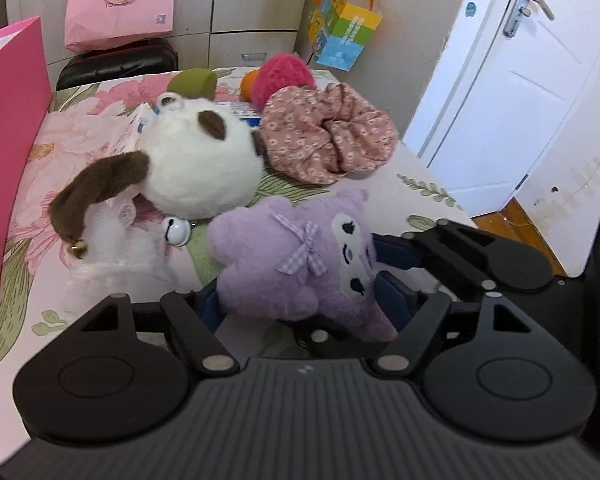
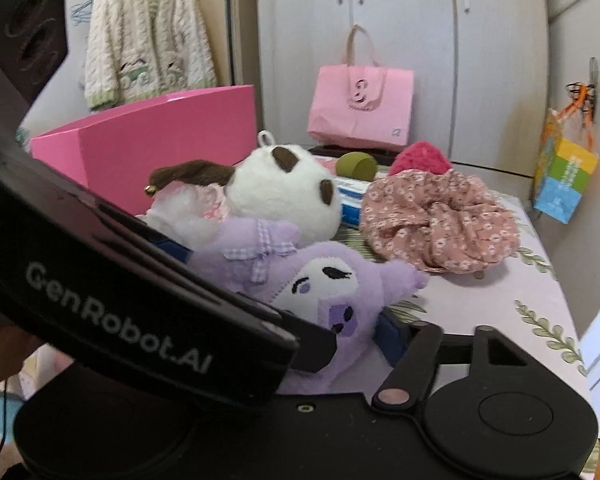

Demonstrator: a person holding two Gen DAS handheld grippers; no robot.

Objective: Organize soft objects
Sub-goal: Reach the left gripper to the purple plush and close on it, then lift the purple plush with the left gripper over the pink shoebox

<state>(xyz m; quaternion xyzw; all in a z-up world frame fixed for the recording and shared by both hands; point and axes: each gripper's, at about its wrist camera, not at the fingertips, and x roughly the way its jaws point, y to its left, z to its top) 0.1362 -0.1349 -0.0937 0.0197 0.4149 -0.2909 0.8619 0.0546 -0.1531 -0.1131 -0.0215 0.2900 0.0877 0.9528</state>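
A purple plush toy (image 1: 296, 264) with a checked bow lies on its side on the floral bed sheet (image 1: 404, 200). My left gripper (image 1: 302, 304) has its blue pads (image 1: 210, 308) pressed on the toy's body from both sides. My right gripper (image 2: 306, 332) comes in from the right and holds the toy's head (image 2: 320, 292). One of its blue pads (image 2: 388, 336) presses the head. Its other finger is hidden behind the left gripper's black body (image 2: 120, 308). A white-and-brown plush dog (image 1: 204, 160) lies just behind.
A floral pink fabric piece (image 1: 328, 136), a red fuzzy item (image 1: 284, 76) and a green roll (image 1: 192, 82) lie farther back. An open pink box (image 1: 8, 160) stands at the left. A pink bag (image 2: 360, 108) leans on the wardrobe. The bed edge and a white door (image 1: 512, 92) are to the right.
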